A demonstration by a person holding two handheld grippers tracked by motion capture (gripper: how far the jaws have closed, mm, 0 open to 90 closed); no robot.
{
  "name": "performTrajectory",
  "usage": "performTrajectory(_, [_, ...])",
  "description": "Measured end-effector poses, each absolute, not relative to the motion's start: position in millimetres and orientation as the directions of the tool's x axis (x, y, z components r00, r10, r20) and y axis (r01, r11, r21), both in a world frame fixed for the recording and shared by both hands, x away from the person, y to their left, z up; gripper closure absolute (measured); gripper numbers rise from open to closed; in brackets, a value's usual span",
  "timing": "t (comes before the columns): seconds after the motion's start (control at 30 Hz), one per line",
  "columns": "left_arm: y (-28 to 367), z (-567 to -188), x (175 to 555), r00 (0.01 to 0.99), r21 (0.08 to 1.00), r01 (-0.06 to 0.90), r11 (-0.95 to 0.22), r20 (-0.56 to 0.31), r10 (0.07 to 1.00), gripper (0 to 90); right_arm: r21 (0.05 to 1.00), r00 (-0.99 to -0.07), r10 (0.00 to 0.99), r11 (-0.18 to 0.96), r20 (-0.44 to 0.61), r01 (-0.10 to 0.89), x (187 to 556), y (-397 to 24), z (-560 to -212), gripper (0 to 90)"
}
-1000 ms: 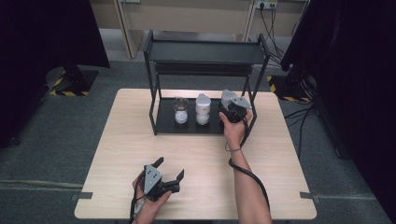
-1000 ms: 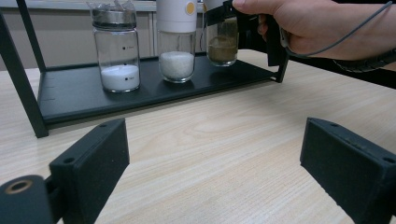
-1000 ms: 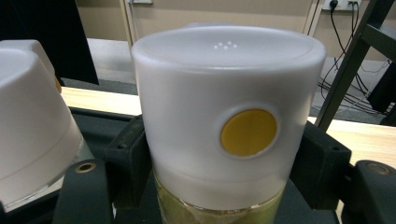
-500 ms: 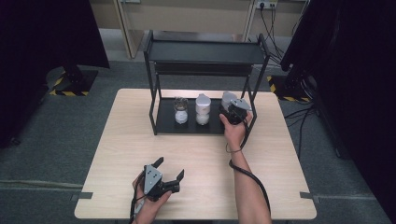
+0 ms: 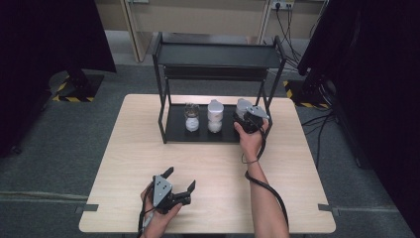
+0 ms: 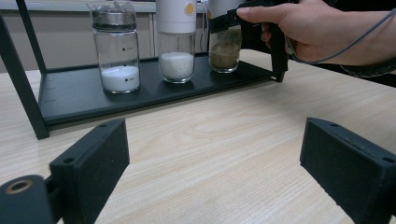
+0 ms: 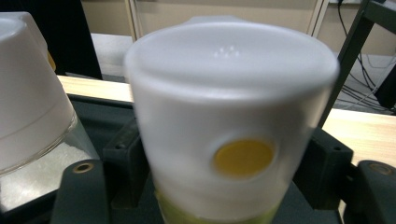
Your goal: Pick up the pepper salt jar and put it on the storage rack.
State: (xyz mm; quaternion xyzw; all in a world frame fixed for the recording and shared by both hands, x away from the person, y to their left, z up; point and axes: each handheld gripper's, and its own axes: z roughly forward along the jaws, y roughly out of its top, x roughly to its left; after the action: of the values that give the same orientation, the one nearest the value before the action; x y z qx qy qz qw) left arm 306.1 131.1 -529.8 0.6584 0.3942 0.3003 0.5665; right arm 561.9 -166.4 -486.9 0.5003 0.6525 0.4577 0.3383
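A grinder jar (image 7: 231,116) with a white cap and a yellow button stands at the right end of the black rack's bottom shelf (image 5: 176,131). In the left gripper view the same jar (image 6: 225,44) shows brownish contents. My right gripper (image 5: 246,119) is shut on it, one pad (image 7: 122,149) on each side. Its jaws have just been opening a trifle, with the jar still between them. My left gripper (image 5: 181,177) rests near the table's front edge. It stands wide open (image 6: 215,163) with nothing between its fingers.
Two more jars stand on the shelf: a white-capped one with white grains (image 5: 215,116) in the middle and a glass one with white powder (image 5: 191,117) at the left. The rack's top shelf (image 5: 218,54) overhangs them. Bare wooden table (image 5: 208,158) lies between the rack and my left hand.
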Motion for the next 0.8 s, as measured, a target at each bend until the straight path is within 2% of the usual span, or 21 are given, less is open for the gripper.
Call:
performTrajectory(0.53, [131.0,-529.8,305.9,0.509,0.983,0.179,-0.048,-0.050,0.860,7.6,0.933,-0.269,0.963,0.076,0.023,0.351,559.9,-169.4,-487.3,23.8])
performTrajectory(0.8, [130.9,-529.8,305.9,0.509,0.983,0.179,-0.049,-0.050,0.859,7.5,0.932,-0.272,0.962,0.063,0.039,0.357,557.0,-168.9,-484.6,13.6])
